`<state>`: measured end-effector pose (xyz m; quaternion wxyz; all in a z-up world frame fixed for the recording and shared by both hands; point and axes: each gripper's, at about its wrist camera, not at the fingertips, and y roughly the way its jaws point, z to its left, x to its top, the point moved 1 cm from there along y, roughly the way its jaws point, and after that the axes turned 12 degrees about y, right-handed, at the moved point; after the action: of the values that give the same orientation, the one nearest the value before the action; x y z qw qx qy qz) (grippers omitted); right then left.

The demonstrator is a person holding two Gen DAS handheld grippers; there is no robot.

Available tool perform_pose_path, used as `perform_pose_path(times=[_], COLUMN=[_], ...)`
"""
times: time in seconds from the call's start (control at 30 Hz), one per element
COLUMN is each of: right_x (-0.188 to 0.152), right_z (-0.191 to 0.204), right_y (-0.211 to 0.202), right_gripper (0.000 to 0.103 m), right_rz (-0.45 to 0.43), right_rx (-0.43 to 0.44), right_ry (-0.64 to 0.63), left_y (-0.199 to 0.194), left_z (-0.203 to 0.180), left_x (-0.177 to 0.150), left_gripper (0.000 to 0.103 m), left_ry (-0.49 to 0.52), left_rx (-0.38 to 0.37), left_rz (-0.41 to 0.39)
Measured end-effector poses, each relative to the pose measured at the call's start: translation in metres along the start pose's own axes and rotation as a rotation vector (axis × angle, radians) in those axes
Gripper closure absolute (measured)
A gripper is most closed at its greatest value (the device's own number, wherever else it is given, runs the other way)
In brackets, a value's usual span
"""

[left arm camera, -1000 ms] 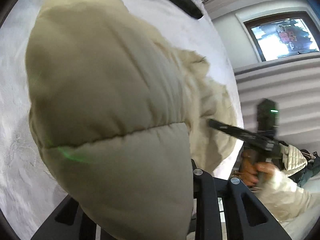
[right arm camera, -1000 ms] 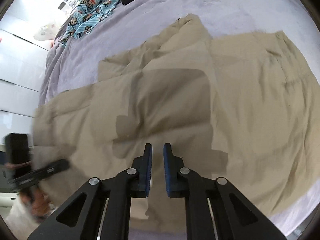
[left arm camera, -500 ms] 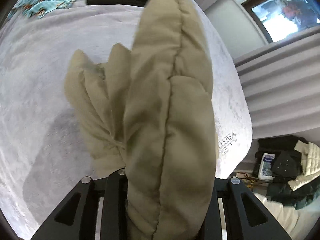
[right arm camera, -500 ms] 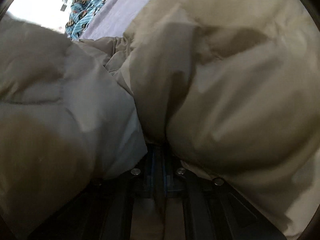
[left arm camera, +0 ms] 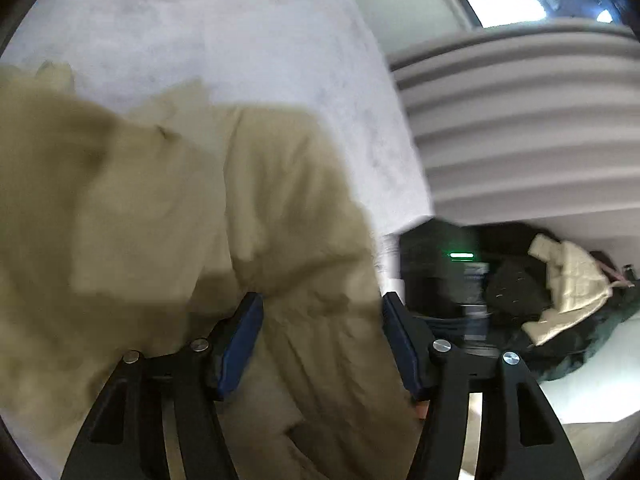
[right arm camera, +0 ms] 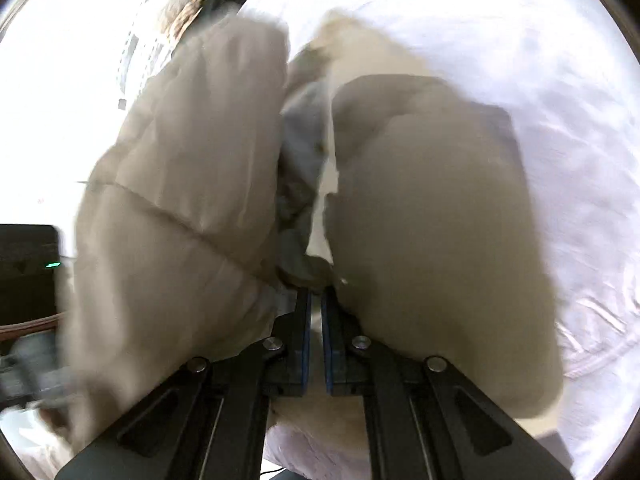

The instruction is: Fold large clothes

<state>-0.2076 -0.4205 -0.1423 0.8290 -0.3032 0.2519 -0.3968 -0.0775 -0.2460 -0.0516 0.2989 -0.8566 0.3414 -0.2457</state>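
While right gripper (right arm camera: 316,300) clamps puffy coat (right arm camera: 420,220), left gripper (left arm camera: 322,328) fingers have just parted, coat loose between

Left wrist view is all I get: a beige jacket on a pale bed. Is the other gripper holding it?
Observer: Yes. The right gripper is shut on the jacket, pinching fabric at its tips.
Operator: How does the jacket sit there?
Observer: It bulges in two puffy lobes, one on each side of the gripper.
Operator: Anything between the lobes?
Observer: A grey lining shows in the gap.
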Motion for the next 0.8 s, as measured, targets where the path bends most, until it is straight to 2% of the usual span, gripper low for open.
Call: perform_pose_path(times=[0.07, 0.13, 0.17, 0.2, 0.23, 0.27, 0.3, 0.4, 0.47, 0.53, 0.6, 0.63, 0.67, 0.73, 0.8], right_x=[-0.001, -0.001, -0.002, -0.001, 0.003, 0.004, 0.006, 0.018, 0.024, 0.030, 0.036, 0.032, 0.033, 0.032, 0.028], right_z=[-0.011, -0.017, -0.020, -0.022, -0.019, -0.021, -0.021, -0.015, -0.005, 0.011, 0.023, 0.029, 0.035, 0.049, 0.063], right_y=[-0.012, -0.025, -0.036, -0.045, -0.051, -0.060, -0.069, -0.078, -0.075, -0.063, -0.041, -0.028, -0.020, -0.016, -0.022], right_gripper=[0.097, 0.096, 0.090, 0.083, 0.058, 0.042, 0.042, 0.042, 0.042, 0.042, 0.046, 0.075, 0.092, 0.094, 0.094], right_rz=[-0.004, -0.013, -0.026, -0.038, -0.048, -0.061, -0.080, -0.068, -0.070, -0.023, 0.038, 0.053, 0.059, 0.016, -0.041], right_rx=[0.005, 0.009, 0.014, 0.034, 0.059, 0.097, 0.125, 0.232, 0.244, 0.262, 0.199, 0.145, 0.072, -0.060, -0.138], right_ry=[0.020, 0.027, 0.034, 0.043, 0.055, 0.073, 0.086, 0.109, 0.097, 0.068, 0.036, 0.011, -0.024, -0.139, -0.261], left_y=[0.013, 0.007, 0.005, 0.006, -0.001, -0.007, -0.010, -0.021, -0.027, -0.048, -0.078, -0.094, -0.112, -0.145, -0.164], left_z=[0.005, 0.009, 0.006, 0.001, 0.009, 0.003, 0.001, -0.018, -0.031, -0.042, -0.046, -0.041, -0.032, 0.000, 0.045], left_x=[-0.002, -0.006, -0.006, -0.007, -0.021, -0.022, -0.018, -0.026, -0.026, -0.027, -0.028, -0.029, -0.031, -0.032, -0.031], left_gripper=[0.041, 0.041, 0.041, 0.041, 0.040, 0.040, 0.040, 0.040, 0.040, 0.040, 0.040, 0.040, 0.039, 0.039, 0.039], left_ry=[-0.013, -0.008, -0.001, 0.010, 0.026, 0.048, 0.067, 0.162, 0.210, 0.251, 0.268, 0.262, 0.245, 0.173, 0.069], left_rx=[0.037, 0.057, 0.070, 0.089, 0.111, 0.143, 0.167, 0.224, 0.247, 0.270, 0.312, 0.346, 0.385, 0.474, 0.561], left_rz=[0.007, -0.016, -0.029, -0.038, -0.045, -0.067, -0.071, -0.085, -0.093, -0.120, -0.184, -0.217, -0.250, -0.304, -0.327])
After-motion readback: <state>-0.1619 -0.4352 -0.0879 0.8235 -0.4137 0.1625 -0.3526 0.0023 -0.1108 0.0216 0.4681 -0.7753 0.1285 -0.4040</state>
